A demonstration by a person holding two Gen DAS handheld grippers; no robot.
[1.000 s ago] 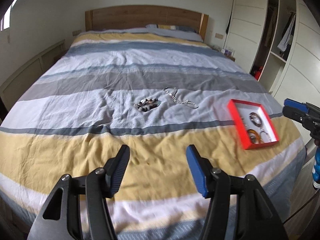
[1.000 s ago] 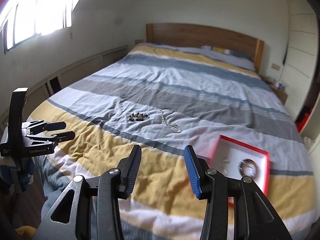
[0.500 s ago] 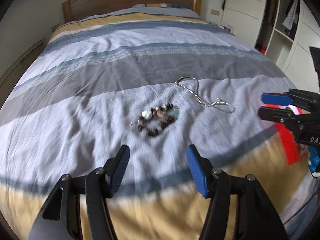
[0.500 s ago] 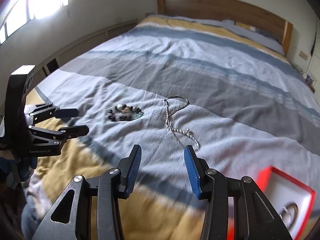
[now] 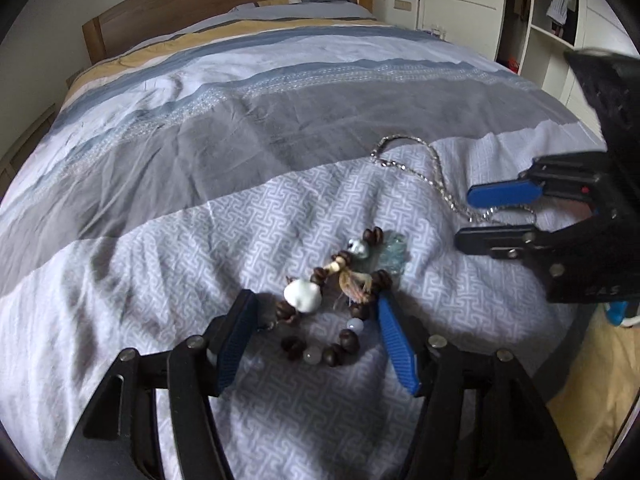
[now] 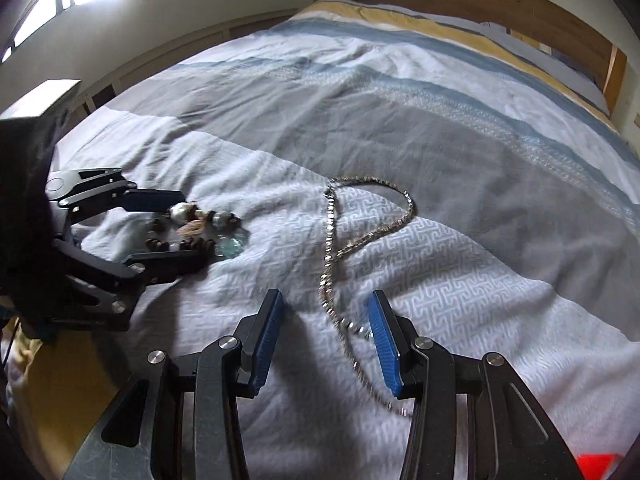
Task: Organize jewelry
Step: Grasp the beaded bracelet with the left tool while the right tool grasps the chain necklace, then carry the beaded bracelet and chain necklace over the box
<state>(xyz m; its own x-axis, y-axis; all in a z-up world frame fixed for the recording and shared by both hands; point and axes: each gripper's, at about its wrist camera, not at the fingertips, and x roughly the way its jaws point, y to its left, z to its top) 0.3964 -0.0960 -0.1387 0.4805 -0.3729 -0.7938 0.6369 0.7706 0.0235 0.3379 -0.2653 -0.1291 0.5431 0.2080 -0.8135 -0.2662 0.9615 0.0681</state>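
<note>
Left wrist: left gripper, jaws just widened, now straddles beaded bracelet.

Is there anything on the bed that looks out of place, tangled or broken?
Nothing looks broken. The beaded bracelet and the silver chain lie loose on the bedspread, not in a box. The chain crosses over itself in an untidy loop, and the bracelet rests partly on a small clear item, too blurred to identify.

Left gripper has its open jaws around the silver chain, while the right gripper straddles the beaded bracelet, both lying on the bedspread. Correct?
Swapped. The left wrist view shows the left gripper around the beaded bracelet; the right gripper straddles the silver chain. Both jaws are open, both pieces on the bedspread.
</note>
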